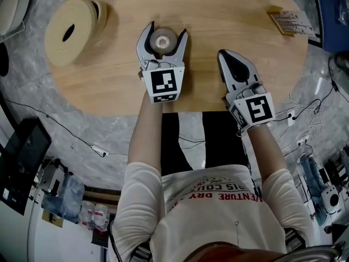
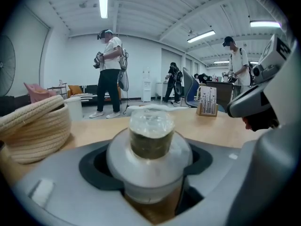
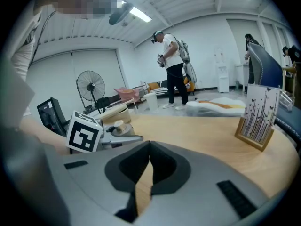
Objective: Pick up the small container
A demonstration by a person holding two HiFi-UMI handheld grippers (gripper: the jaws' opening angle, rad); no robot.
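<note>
We see the small container (image 1: 163, 40) standing on the wooden desk (image 1: 229, 10), a clear little pot on a wide white base, well apart from the coiled rope basket (image 1: 71, 30) to its left. The left claw (image 1: 166, 30) is laid low over the desk and angled downward, presumably so that its jaws can pass on either side of the pot at the height of the base. The jaws stand fairly wide, one on each side of the container, with the pot nestled between their dark notched pads. A little dark pad shows on both sides of the white base, so we judge the pads close to it but not yet pressing. The right claw (image 1: 229, 57) rests nearer the desk's edge, its jaws drawn together to a thin slit, empty. We take it as parked clear of the grasp.
</note>
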